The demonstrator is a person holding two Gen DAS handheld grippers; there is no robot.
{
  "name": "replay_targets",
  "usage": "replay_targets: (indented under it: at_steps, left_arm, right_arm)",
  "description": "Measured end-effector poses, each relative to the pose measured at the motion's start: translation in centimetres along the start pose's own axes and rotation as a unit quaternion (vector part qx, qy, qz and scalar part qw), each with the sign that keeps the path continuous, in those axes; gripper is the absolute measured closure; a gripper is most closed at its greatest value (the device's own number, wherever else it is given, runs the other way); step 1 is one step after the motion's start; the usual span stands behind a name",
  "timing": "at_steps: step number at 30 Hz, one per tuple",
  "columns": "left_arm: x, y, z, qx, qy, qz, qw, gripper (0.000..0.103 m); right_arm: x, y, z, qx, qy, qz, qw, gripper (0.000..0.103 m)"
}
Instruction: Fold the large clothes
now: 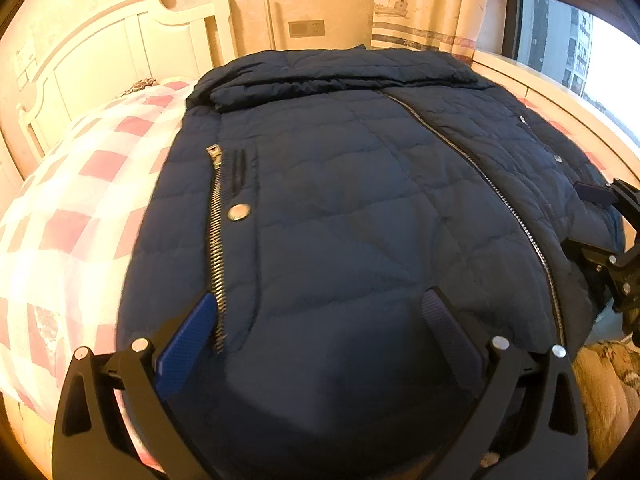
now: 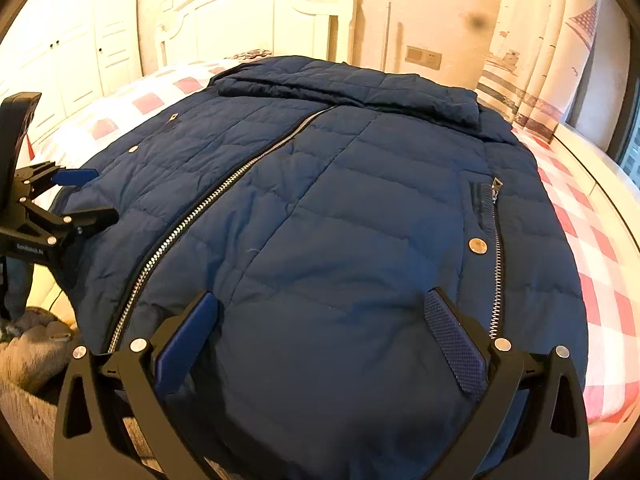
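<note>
A navy quilted jacket lies flat and zipped on the bed, collar toward the far wall, also filling the right wrist view. My left gripper is open wide just above the jacket's near hem, with a pocket zipper by its left finger. My right gripper is open the same way over the hem, between the main zipper and a pocket zipper. Each view catches the other gripper at the jacket's side edge, jaws apart: right gripper, left gripper.
The bed has a red and white checked sheet and a white headboard. A curtain and window are to the right, white wardrobes to the left. A fuzzy brown rug lies beside the bed.
</note>
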State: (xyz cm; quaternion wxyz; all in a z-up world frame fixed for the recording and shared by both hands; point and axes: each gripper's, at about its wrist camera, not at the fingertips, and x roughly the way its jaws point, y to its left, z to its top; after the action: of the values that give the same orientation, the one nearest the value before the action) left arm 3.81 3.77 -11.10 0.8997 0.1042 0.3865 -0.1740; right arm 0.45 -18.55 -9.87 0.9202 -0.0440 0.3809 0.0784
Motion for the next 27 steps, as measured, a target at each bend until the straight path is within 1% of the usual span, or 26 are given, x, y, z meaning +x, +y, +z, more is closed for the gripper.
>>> replay_targets:
  at_steps: [1,3,4,5,6,8,9,10,11,12,13,15,16,17,18,19,20,21,23,25,27]
  left_arm:
    - [-0.5,0.6,-0.3,-0.008,-0.007,-0.003,0.9999,0.002]
    - [-1.8,2.7,-1.3,-0.033,-0.025,0.023,0.9989,0.002]
    - [-2.1,3.6,-1.7,-0.043,-0.029,0.033,0.9981,0.002]
    - [-2.6,5.1,-2.4,-0.063,-0.035,0.045,0.9964,0.002]
    - [-2.9,6.6,-3.1,-0.085,-0.037,0.051,0.9944,0.002]
    - [-2.9,9.2,-4.2,-0.124,-0.029,0.045,0.9908,0.002]
    - [-2.8,10.3,-4.6,-0.145,-0.023,0.037,0.9885,0.002]
    - [-3.1,10.8,-4.9,-0.153,-0.035,0.025,0.9873,0.002]
    - [-3.2,10.9,-4.9,-0.155,-0.036,0.028,0.9869,0.002]
    - [-3.1,10.8,-4.7,-0.153,-0.035,0.030,0.9872,0.002]
    - [-2.9,10.4,-4.5,-0.147,-0.032,0.028,0.9883,0.002]
    - [-2.6,9.4,-4.2,-0.137,-0.031,0.022,0.9899,0.002]
    - [-2.5,9.0,-4.1,-0.131,-0.030,0.019,0.9907,0.004]
    - [-2.5,8.3,-4.0,-0.126,-0.031,0.030,0.9911,0.004]
    - [-2.4,8.1,-3.9,-0.122,-0.032,0.026,0.9917,0.004]
    - [-2.2,7.5,-3.9,-0.114,-0.025,0.000,0.9931,0.004]
    - [-2.5,6.9,-4.2,-0.104,-0.026,-0.002,0.9943,0.005]
    - [-2.5,6.1,-4.2,-0.085,-0.023,-0.001,0.9961,0.006]
    - [-2.5,4.8,-4.4,-0.052,-0.018,0.017,0.9983,0.006]
    - [-2.8,5.0,-4.8,-0.056,-0.014,0.009,0.9983,0.006]
    - [-3.1,5.3,-5.2,-0.048,-0.011,0.007,0.9988,0.006]
  right_arm:
    - [-0.6,-0.5,-0.2,-0.001,-0.001,-0.010,1.000,0.004]
    - [-1.9,-1.4,-0.7,0.006,-0.014,-0.046,0.999,0.004]
    - [-3.2,-2.8,-1.4,0.022,-0.030,-0.069,0.997,0.004]
    - [-3.9,-3.6,-1.9,0.035,-0.038,-0.079,0.996,0.004]
    - [-4.9,-5.4,-2.7,0.063,-0.044,-0.098,0.992,0.004]
    - [-5.7,-8.0,-4.2,0.110,-0.040,-0.110,0.987,0.004]
    - [-6.1,-9.9,-5.3,0.148,-0.035,-0.103,0.983,0.004]
    - [-6.3,-11.0,-6.1,0.174,-0.033,-0.096,0.980,0.004]
    - [-6.4,-12.0,-6.9,0.201,-0.032,-0.085,0.975,0.004]
    - [-6.4,-12.6,-7.4,0.215,-0.033,-0.075,0.973,0.004]
    - [-6.6,-12.9,-7.8,0.222,-0.043,-0.067,0.972,0.005]
    - [-6.5,-12.3,-7.8,0.210,-0.043,-0.070,0.974,0.005]
    - [-6.3,-11.8,-7.6,0.197,-0.042,-0.066,0.977,0.007]
    - [-6.2,-11.2,-7.3,0.183,-0.042,-0.061,0.980,0.015]
    - [-5.9,-10.4,-7.1,0.168,-0.038,-0.052,0.984,0.020]
    - [-5.5,-9.6,-6.9,0.158,-0.035,-0.057,0.985,0.022]
    - [-5.4,-9.1,-6.7,0.148,-0.031,-0.064,0.986,0.025]
    - [-5.3,-9.0,-6.7,0.144,-0.031,-0.064,0.987,0.027]
    - [-5.5,-9.3,-6.9,0.147,-0.029,-0.051,0.987,0.029]
    - [-5.9,-9.3,-7.1,0.139,-0.019,-0.049,0.989,0.030]
    - [-6.3,-9.2,-7.7,0.137,-0.010,-0.038,0.990,0.031]
